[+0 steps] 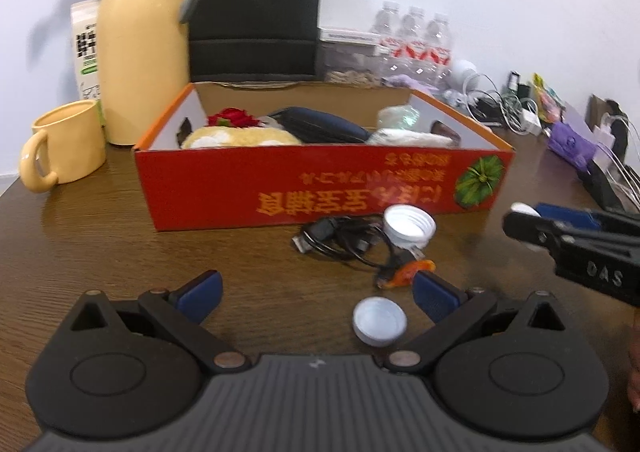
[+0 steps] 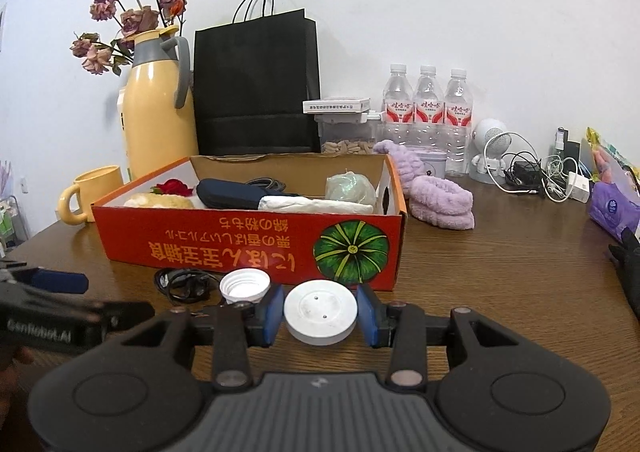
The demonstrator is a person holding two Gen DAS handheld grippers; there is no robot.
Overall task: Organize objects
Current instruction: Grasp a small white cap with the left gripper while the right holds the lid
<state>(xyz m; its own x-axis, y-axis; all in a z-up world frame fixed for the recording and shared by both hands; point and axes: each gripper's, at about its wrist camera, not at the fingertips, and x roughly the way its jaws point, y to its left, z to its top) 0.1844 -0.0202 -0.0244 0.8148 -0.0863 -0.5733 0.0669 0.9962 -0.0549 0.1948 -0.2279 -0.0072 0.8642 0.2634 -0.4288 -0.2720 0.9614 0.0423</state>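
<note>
My right gripper (image 2: 320, 314) is shut on a flat white round lid (image 2: 320, 312), blue pads against its sides, just above the table in front of the red cardboard box (image 2: 200, 244). The box holds a plush toy, a dark pouch, a red flower and wrapped bundles. In the left wrist view my left gripper (image 1: 319, 290) stands open and low over the table, with a small white cap (image 1: 379, 322) lying by its right finger. A threaded white cap (image 1: 409, 226), a tangled black cable (image 1: 340, 240) and an orange clip (image 1: 408, 272) lie before the box. The right gripper (image 1: 532, 213) shows at the right edge.
A yellow thermos (image 2: 156, 111) and yellow mug (image 2: 94, 191) stand left of the box, with a black paper bag (image 2: 256, 87) behind it. Water bottles (image 2: 426, 107), purple towels (image 2: 440, 199), chargers and cables (image 2: 536, 175) crowd the right back. Brown tabletop (image 2: 500, 292) right of the box.
</note>
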